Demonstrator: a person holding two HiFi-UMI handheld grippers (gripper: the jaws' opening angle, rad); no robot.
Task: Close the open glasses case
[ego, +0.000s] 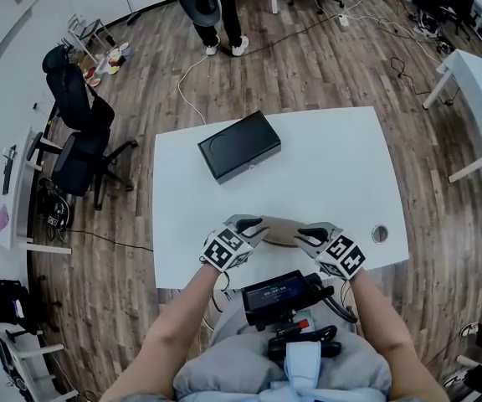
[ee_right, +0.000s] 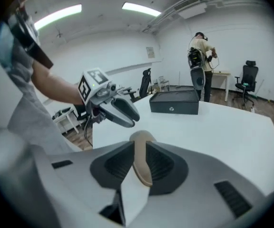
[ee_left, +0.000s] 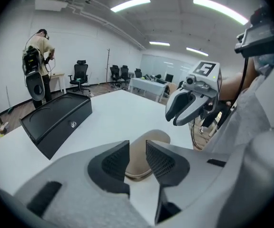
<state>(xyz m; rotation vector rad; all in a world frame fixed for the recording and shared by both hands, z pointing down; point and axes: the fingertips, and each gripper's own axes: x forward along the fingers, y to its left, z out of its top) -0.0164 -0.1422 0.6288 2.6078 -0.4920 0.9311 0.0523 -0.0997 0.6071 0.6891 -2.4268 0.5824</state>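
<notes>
The beige glasses case (ego: 281, 231) lies near the table's front edge, between my two grippers. My left gripper (ego: 249, 227) is at its left end. In the left gripper view the jaws stand narrowly apart and the case's (ee_left: 138, 156) rounded end fills the gap at the left gripper (ee_left: 138, 163). My right gripper (ego: 306, 234) is at the right end. In the right gripper view a thin edge of the case (ee_right: 141, 163) is pinched between the jaws of the right gripper (ee_right: 141, 167). I cannot tell whether the lid is down.
A black box (ego: 239, 146) sits at the back left of the white table (ego: 333, 166). A cable hole (ego: 380, 234) is near the front right corner. A person (ego: 212, 7) stands beyond the table, with office chairs (ego: 78, 132) at the left.
</notes>
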